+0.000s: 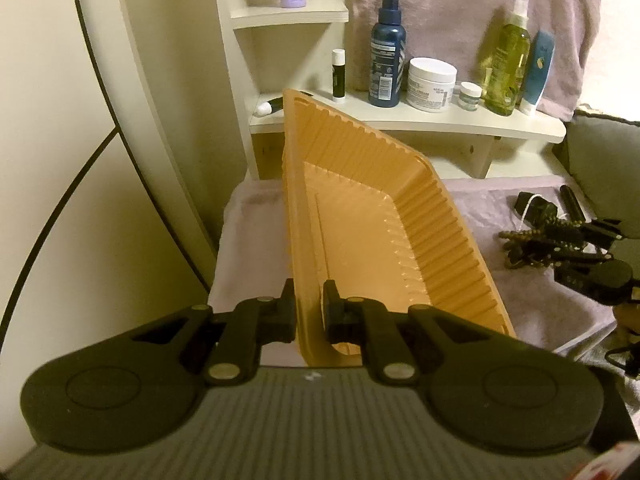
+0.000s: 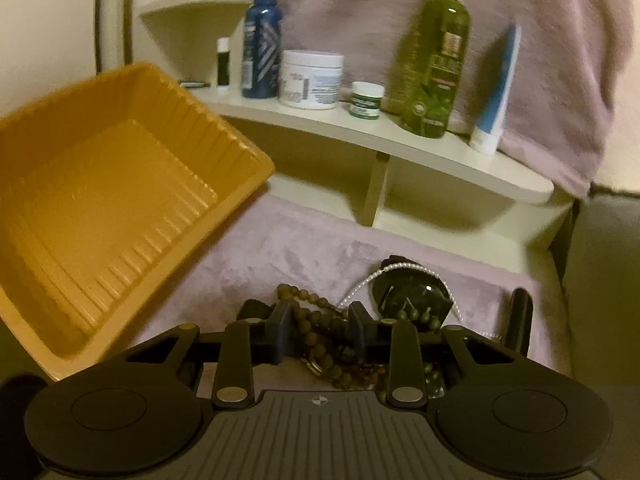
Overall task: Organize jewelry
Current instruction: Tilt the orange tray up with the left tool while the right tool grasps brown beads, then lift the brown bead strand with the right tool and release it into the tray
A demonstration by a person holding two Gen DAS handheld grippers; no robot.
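Observation:
My left gripper (image 1: 309,312) is shut on the near rim of an orange ribbed plastic tray (image 1: 360,232) and holds it tilted above the lilac towel. The tray is empty; it also shows at the left of the right wrist view (image 2: 100,208). My right gripper (image 2: 319,330) is over a heap of jewelry, its jaws around a brown bead necklace (image 2: 316,328); whether they pinch it is unclear. A white pearl strand (image 2: 400,267) and a dark pouch (image 2: 412,292) lie just beyond. The heap (image 1: 536,240) and right gripper (image 1: 592,256) show at the right of the left view.
A lilac towel (image 2: 300,248) covers the table. A cream shelf (image 1: 440,120) behind holds a blue bottle (image 1: 387,48), white jars, a green spray bottle (image 2: 432,64), a blue tube and lip balm. A black cylinder (image 2: 518,316) lies right of the jewelry. A wall and mirror edge stand at left.

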